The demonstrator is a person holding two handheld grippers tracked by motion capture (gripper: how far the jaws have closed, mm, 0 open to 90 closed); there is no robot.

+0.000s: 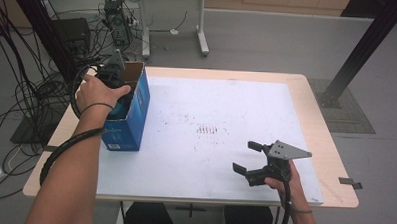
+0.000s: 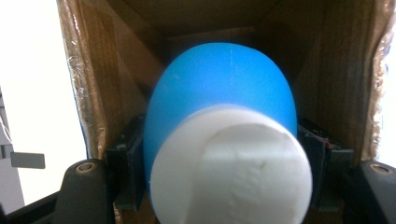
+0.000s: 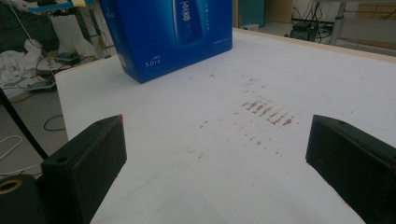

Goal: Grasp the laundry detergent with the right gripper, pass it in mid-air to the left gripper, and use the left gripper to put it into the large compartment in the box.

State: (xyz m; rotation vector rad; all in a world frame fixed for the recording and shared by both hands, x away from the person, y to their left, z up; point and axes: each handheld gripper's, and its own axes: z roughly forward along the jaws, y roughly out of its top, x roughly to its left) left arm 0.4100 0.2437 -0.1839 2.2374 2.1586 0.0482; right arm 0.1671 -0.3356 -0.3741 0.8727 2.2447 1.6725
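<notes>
Box count, high view: one blue carton (image 1: 129, 112) stands open-topped at the left edge of the white tabletop (image 1: 210, 137).
Hand-held gripper count, high view: two; the left hand-held gripper (image 1: 118, 91) reaches down into the carton's mouth, the right hand-held gripper (image 1: 249, 156) rests low over the near right part of the tabletop, well apart from the carton.
Bottle count, left gripper view: one blue bottle (image 2: 224, 88) with a white cap (image 2: 233, 168), inside the brown cardboard walls of the carton (image 2: 93, 84).
Left jaws, left gripper view: one on each side of the bottle, right beside its flanks; whether they press it cannot be told.
Right jaws, right gripper view: spread wide, nothing between them but stained tabletop (image 3: 224, 158).
Carton, right gripper view: one, far left (image 3: 168, 32).
</notes>
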